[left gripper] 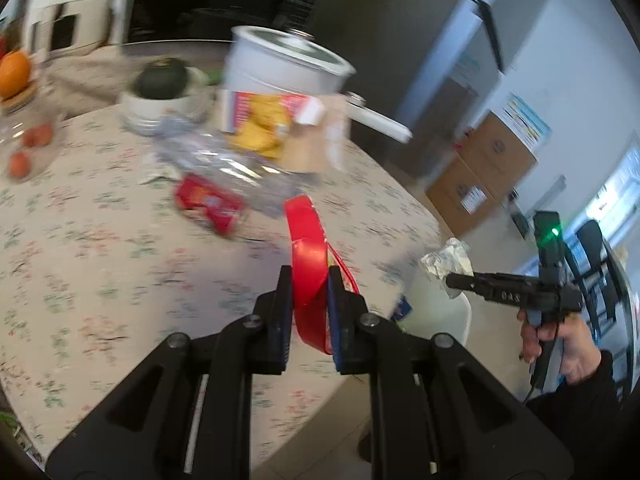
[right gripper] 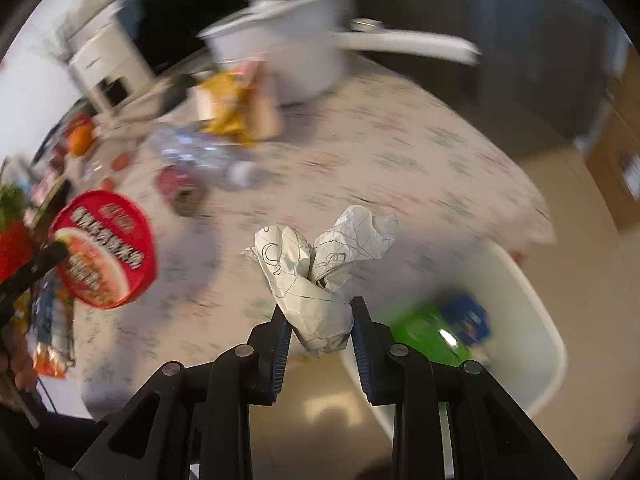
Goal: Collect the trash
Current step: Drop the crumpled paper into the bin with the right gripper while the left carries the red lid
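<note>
Fingers of the left gripper (left gripper: pixel 308 280) pinch a red noodle-cup lid (left gripper: pixel 310 256) above the table (left gripper: pixel 100 280) edge. Right gripper (right gripper: pixel 320 316) fingers clamp a crumpled paper (right gripper: pixel 320 268) beyond that edge, over open floor. Below stands a white bin (right gripper: pixel 536 320) holding green and blue wrappers (right gripper: pixel 432 332).

A home kitchen or dining corner: a round tabletop (left gripper: pixel 100 240) under a flowered cloth carries a white saucepan (left gripper: pixel 280 64), an orange (left gripper: pixel 14 74) and food packets (left gripper: pixel 260 124), with cardboard boxes (left gripper: pixel 480 168) stacked by the wall.
</note>
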`<state>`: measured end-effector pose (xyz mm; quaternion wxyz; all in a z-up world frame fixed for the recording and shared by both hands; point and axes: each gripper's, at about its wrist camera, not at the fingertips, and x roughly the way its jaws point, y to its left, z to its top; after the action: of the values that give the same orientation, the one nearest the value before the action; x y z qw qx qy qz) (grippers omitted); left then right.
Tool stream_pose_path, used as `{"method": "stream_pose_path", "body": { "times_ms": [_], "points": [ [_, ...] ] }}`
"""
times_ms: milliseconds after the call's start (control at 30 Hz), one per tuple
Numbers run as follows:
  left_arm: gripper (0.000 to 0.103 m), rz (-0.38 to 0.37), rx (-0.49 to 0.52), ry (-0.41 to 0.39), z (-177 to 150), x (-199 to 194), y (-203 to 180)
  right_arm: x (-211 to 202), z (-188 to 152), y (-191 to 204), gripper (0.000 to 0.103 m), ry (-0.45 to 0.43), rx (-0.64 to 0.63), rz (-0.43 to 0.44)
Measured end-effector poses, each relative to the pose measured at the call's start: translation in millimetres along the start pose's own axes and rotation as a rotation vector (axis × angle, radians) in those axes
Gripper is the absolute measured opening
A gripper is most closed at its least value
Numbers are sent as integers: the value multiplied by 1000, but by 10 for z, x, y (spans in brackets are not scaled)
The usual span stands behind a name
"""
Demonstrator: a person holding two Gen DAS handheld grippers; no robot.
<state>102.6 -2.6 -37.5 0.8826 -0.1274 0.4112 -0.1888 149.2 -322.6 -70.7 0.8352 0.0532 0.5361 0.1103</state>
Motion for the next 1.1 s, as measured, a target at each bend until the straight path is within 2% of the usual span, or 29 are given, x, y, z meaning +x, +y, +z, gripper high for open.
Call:
{"method": "stream_pose_path", "body": {
  "times_ms": [100,333,433,467,500,700,900,1100],
  "points": [
    [17,-38,55,26,-41,160,-301,-76,-124,-423,30,16,74,-42],
    [17,-109,131,64,-101,490,-822,-125,-345,-902,33,55,161,-93],
    [17,-126,164,81,-142,634,-1015,-180,-410,-1051,49,53,200,-88],
    [17,-134,177,88,-162,701,-1091,-222,-436,-1107,59,47,212,-84],
    [17,-138,190,92,-178,752,-1153,-257,-449,-1148,64,36,222,-83],
    [17,-143,271,113,-346,1125,-1490,-435,-510,-1329,69,3,256,-115],
    [17,-139,340,161,-518,1462,-1648,-476,-537,-1350,70,6,247,-130],
    [19,-184,352,186,-496,1474,-1683,-604,-518,-1329,73,-37,253,-124]
  ]
}}
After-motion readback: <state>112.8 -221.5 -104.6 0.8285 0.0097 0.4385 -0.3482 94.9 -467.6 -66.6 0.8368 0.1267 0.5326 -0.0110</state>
